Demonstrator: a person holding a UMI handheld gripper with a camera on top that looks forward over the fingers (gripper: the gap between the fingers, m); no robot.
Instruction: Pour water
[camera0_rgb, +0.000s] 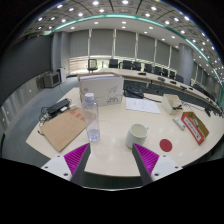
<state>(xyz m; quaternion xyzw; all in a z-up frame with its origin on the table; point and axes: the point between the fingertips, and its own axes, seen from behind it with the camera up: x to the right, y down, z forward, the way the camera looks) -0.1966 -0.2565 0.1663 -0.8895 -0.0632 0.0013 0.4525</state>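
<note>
The jaws stand open with nothing between them, their purple pads hanging above the near edge of a pale surface. Ahead of the left finger stands a clear plastic water bottle with a pale cap, just beside a flat brown cardboard piece, while a white cup stands ahead of the right finger. Beyond the right finger lie a red round lid and a red packet whose printing, like any label on the bottle, seems too small to read.
</note>
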